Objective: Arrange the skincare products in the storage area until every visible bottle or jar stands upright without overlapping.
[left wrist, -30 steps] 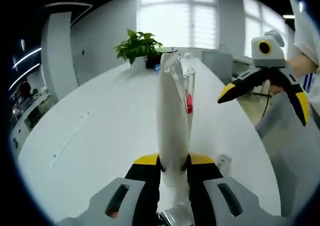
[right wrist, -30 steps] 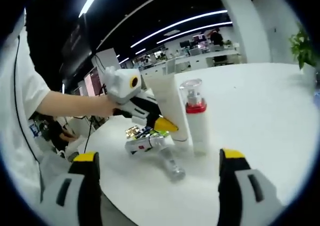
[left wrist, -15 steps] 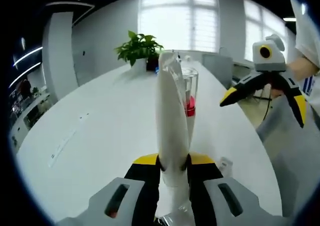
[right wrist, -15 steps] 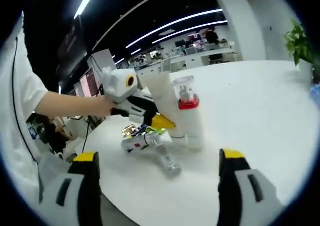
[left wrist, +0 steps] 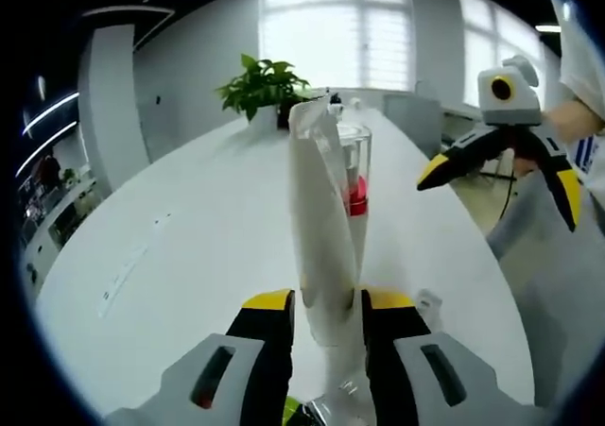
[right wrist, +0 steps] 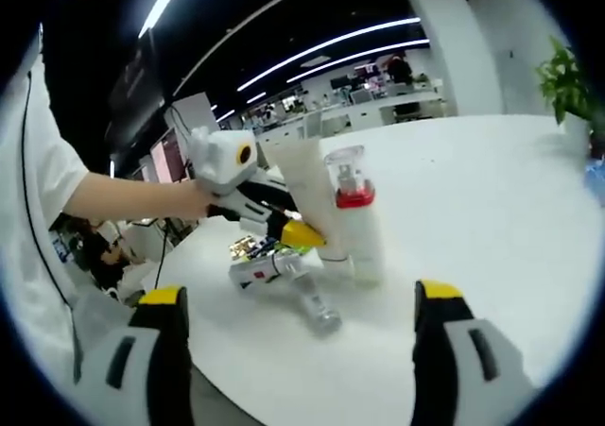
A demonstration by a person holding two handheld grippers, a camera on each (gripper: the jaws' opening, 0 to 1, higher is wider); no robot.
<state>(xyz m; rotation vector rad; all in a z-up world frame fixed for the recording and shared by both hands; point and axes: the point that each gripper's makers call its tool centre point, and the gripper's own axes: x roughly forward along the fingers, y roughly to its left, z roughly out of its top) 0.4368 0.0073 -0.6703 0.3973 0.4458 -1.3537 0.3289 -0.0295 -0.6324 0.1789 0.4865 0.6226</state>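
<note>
the landmark here is the pump bottle, the one with the red collar and clear cap, standing upright on the white table. touching it on its side toward the person stands the white tube, cap down and tilted a little. the left gripper has its jaws parted on either side of the tube's lower end; a sliver of gap shows at each yellow tip, so it reads as loosened rather than pinching. in the right gripper view that same gripper sits low beside the tube.

the right gripper hangs spread wide and empty, near the pump bottle but apart from it.

in front of the pump bottle, toward the right gripper, a clear bottle lies on its side, and just beyond it a small green and red packet lies flat.

to do this step well, draw the left gripper straight back along its jaws, without brushing the tube, since it looks top-heavy and may tip onto the pump bottle. the lying bottle seems the next one to raise.
</note>
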